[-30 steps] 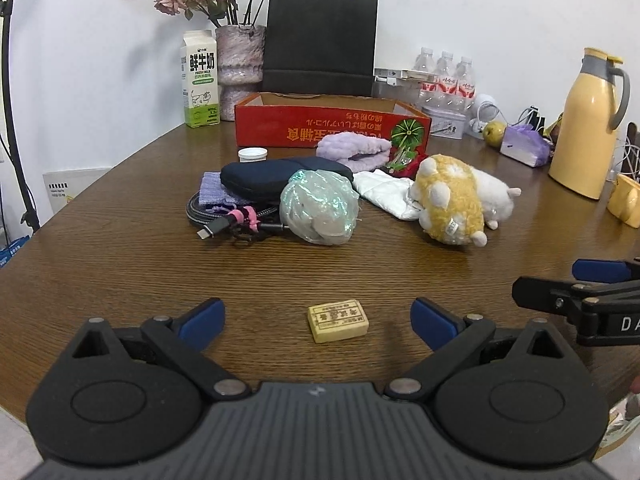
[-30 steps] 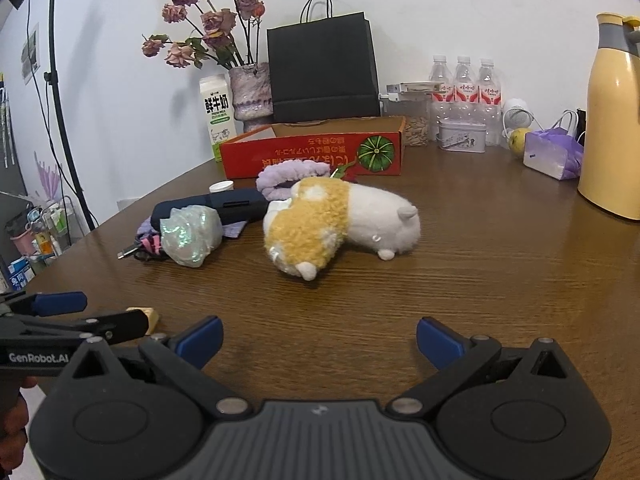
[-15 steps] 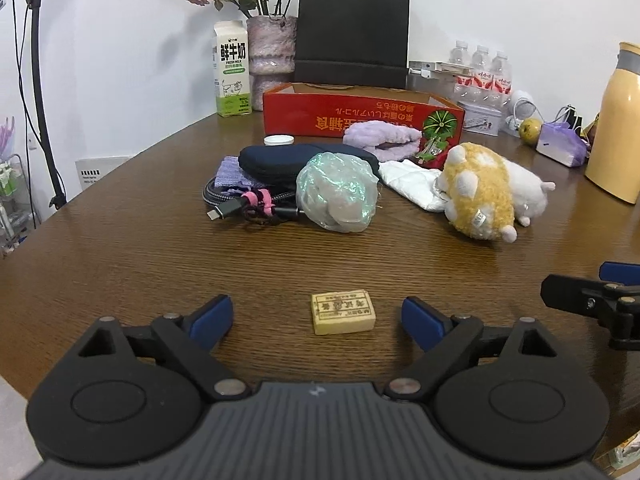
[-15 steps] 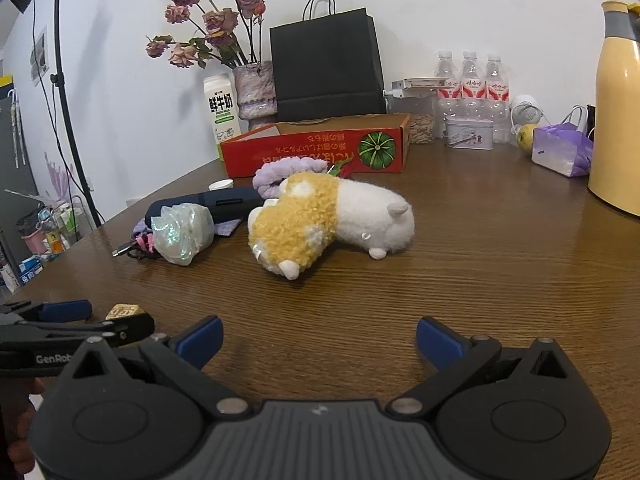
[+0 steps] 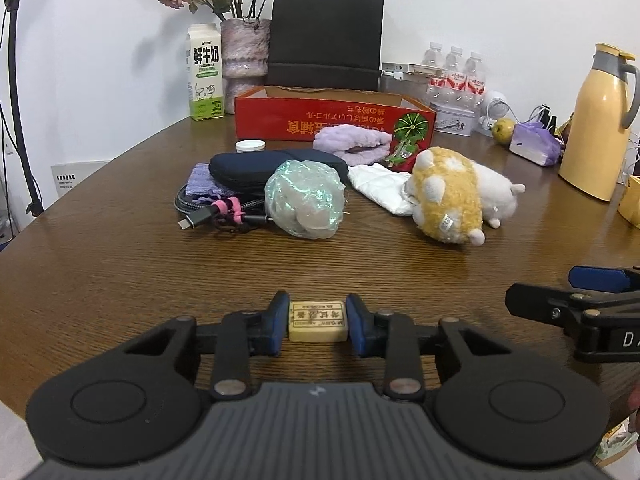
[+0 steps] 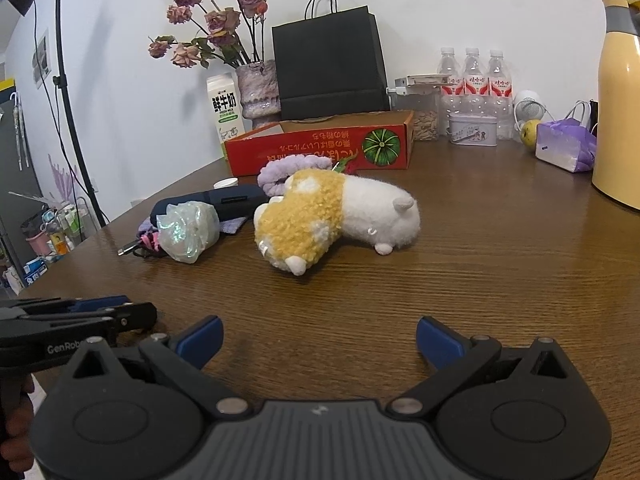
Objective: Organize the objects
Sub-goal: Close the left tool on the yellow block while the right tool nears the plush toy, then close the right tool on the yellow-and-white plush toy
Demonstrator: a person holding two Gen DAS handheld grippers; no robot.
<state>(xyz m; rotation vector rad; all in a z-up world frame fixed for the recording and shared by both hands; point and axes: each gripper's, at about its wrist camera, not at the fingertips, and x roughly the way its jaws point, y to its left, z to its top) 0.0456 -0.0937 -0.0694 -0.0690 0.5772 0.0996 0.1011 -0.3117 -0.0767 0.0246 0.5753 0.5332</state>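
My left gripper (image 5: 317, 322) is shut on a small cream eraser block (image 5: 317, 321) near the table's front edge. My right gripper (image 6: 319, 340) is open and empty, low over bare wood. Ahead lie a yellow-and-white plush hamster (image 5: 452, 196) (image 6: 332, 216), a crumpled iridescent bag (image 5: 306, 204) (image 6: 188, 230), a dark pouch (image 5: 256, 168), a coiled cable with pink ties (image 5: 216, 210), a white cloth (image 5: 384, 188) and a purple headband (image 5: 352, 142). An open red cardboard box (image 5: 332, 118) (image 6: 320, 148) stands behind them. The right gripper shows at the right edge of the left wrist view (image 5: 576, 308).
At the back stand a milk carton (image 5: 205, 74), a vase of dried roses (image 5: 244, 52), a black paper bag (image 5: 326, 38), water bottles (image 6: 476, 80) and a tin (image 6: 474, 130). A yellow thermos (image 5: 598, 120) and a purple bag (image 6: 564, 146) are at the right.
My left gripper has closed its fingers onto the eraser block, which lay between the open fingers before. The right gripper has stayed open and shifted slightly.
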